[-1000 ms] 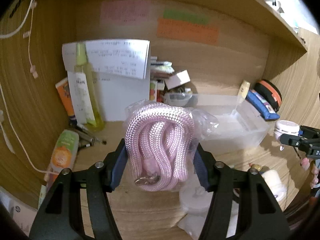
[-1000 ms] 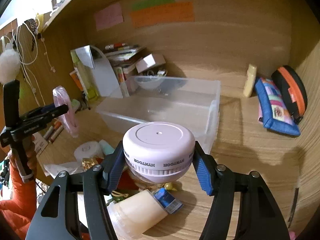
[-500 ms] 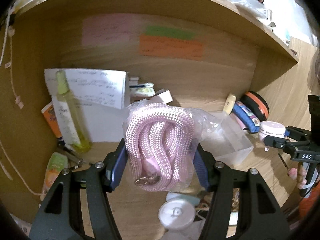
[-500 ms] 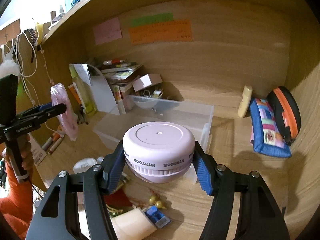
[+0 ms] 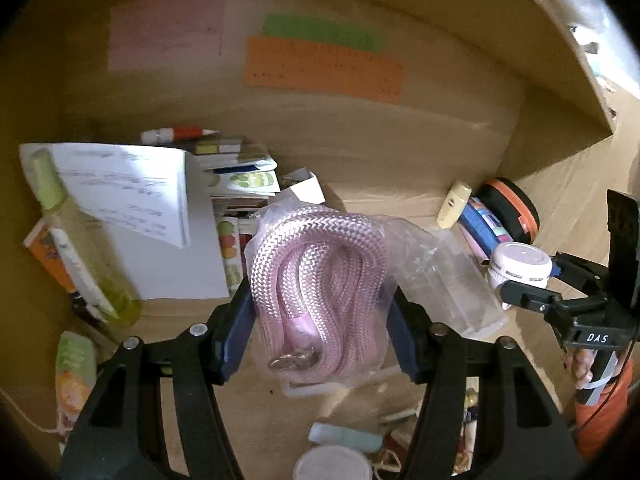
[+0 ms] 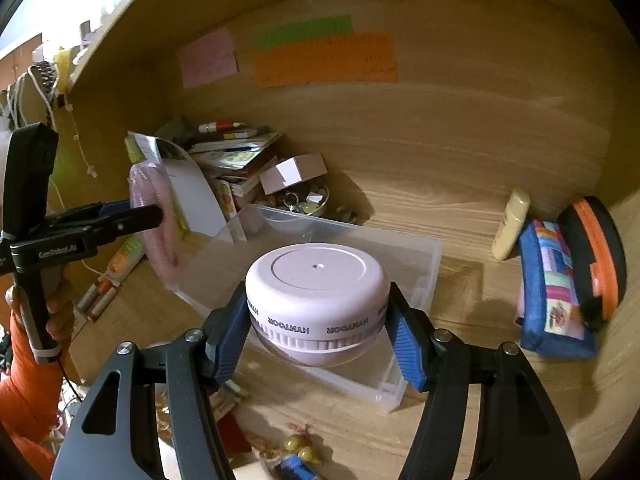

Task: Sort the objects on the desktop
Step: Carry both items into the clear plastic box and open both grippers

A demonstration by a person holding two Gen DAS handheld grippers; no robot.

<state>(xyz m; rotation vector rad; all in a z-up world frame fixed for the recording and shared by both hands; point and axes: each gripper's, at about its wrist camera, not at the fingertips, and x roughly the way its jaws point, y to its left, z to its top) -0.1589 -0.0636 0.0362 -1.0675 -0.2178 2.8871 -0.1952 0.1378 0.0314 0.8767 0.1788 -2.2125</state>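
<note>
My left gripper (image 5: pixel 320 320) is shut on a coil of pink braided rope in a clear plastic bag (image 5: pixel 316 280), held in the air over the wooden desk. My right gripper (image 6: pixel 318 332) is shut on a round pale pink jar (image 6: pixel 318 280) with dark lettering on its side, held above the near end of a clear plastic box (image 6: pixel 416 264). In the left wrist view the jar (image 5: pixel 520 262) and the right gripper (image 5: pixel 532 280) show at the right, beside the clear box (image 5: pixel 452 280). In the right wrist view the bagged rope (image 6: pixel 154 216) and the left gripper (image 6: pixel 136 216) show at the left.
Books and papers (image 6: pixel 236 152), a small white carton (image 6: pixel 294 172) and a bowl of trinkets (image 6: pixel 300 200) crowd the back left. A cream tube (image 6: pixel 510 224), a blue patchwork pouch (image 6: pixel 554 292) and a black-orange case (image 6: pixel 596 256) line the right wall. Small items (image 5: pixel 344 436) litter the front.
Both grippers have risen and drawn back from the desk with their loads, so the clear box and clutter now look lower and smaller. Neither grip has changed.
</note>
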